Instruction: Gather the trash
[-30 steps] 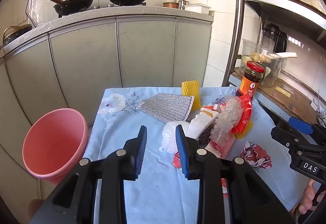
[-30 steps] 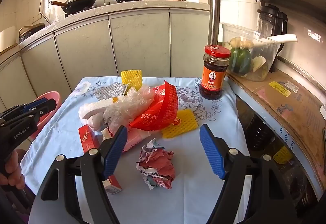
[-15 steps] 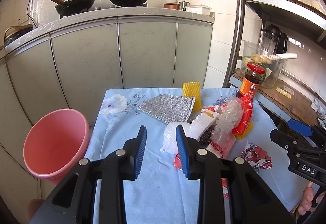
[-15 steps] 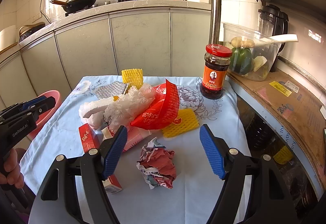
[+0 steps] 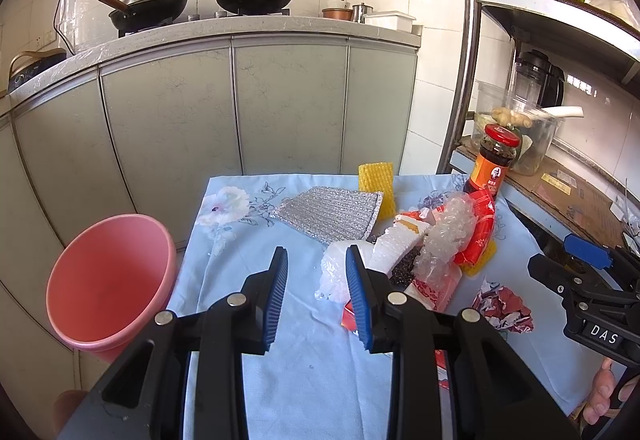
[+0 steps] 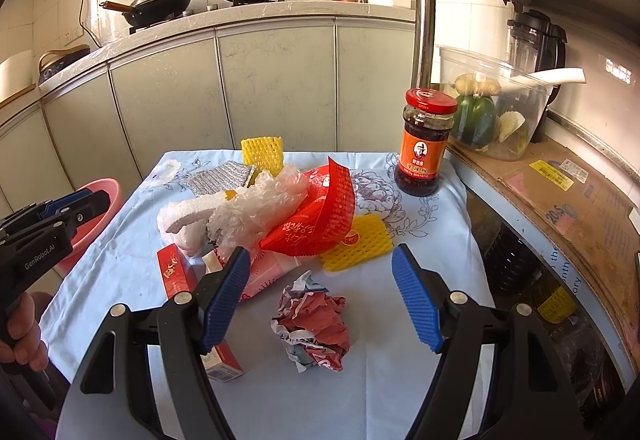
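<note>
Left gripper [image 5: 316, 294] part-open, empty, above the blue floral-clothed table [image 5: 304, 372]. Right gripper [image 6: 320, 300] wide open, empty; crumpled red-and-white paper ball [image 6: 314, 330] at its 6 o'clock.

crumpled paper [image 6: 312, 328] between wide-apart pads [image 6: 224, 296] (untouched)

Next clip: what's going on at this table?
A person holds tongs in each hand over a table strewn with trash; nothing is picked up yet. The right tongs stand open above a crumpled paper ball. The left tongs are open and empty, near the wrapper pile. A pink bin waits beside the table.
</note>
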### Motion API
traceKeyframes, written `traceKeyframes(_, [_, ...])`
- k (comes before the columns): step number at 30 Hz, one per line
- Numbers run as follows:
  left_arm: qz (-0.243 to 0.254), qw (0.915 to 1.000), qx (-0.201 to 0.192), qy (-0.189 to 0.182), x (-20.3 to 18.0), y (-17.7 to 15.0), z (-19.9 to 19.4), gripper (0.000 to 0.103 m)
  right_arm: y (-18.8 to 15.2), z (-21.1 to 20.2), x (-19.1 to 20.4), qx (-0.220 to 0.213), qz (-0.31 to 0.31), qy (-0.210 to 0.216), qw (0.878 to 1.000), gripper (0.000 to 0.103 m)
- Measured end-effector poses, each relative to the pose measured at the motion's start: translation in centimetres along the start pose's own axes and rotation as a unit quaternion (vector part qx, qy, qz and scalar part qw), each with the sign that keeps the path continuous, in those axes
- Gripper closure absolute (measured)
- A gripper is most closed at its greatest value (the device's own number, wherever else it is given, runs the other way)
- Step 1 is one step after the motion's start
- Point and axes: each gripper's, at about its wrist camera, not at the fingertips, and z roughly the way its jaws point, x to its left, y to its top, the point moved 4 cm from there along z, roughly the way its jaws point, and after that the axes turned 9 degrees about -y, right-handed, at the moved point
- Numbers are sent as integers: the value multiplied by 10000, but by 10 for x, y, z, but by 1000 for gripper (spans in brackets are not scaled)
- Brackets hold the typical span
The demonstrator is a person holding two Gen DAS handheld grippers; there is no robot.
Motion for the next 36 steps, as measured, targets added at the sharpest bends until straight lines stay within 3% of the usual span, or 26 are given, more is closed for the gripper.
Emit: traceKeyframes(36, [-8, 9999, -106, 1, -2, 3, -9, 74, 8, -20, 0, -465, 79, 0, 9989, 29])
